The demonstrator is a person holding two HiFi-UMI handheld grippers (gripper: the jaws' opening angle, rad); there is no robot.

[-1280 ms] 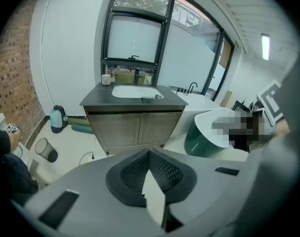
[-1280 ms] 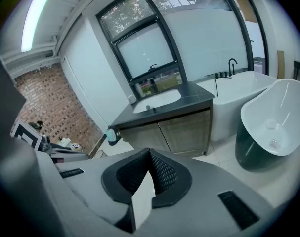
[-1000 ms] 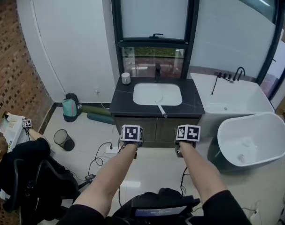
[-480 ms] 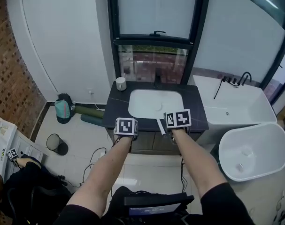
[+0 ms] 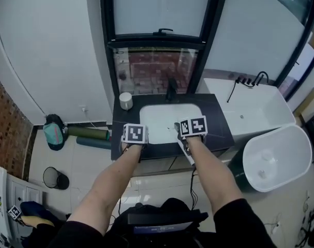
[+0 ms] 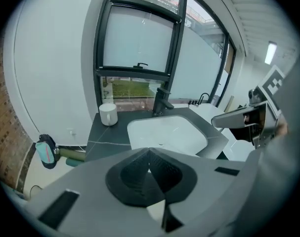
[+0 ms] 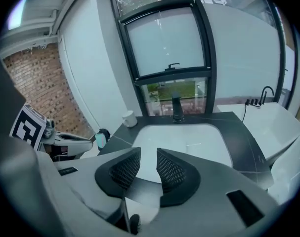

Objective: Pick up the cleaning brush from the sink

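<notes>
Claws hang over the front edge of the dark stone counter (image 5: pixel 219 124), at the white rectangular sink basin (image 5: pixel 162 117). Your left claw (image 6: pixel 149 155) is pressed together with nothing in it, above the counter's front left part. Your right claw (image 7: pixel 148 158) is parted by a narrow gap, empty, looking down over the basin's front rim. The slim pale cleaning brush (image 5: pixel 176 127) shows only as a sliver at that front rim, just beside your right claw's marker cube (image 5: pixel 193 126). A white mug (image 6: pixel 108 113) stands at the counter's back left corner, and a black faucet (image 6: pixel 162 100) stands behind the basin.
</notes>
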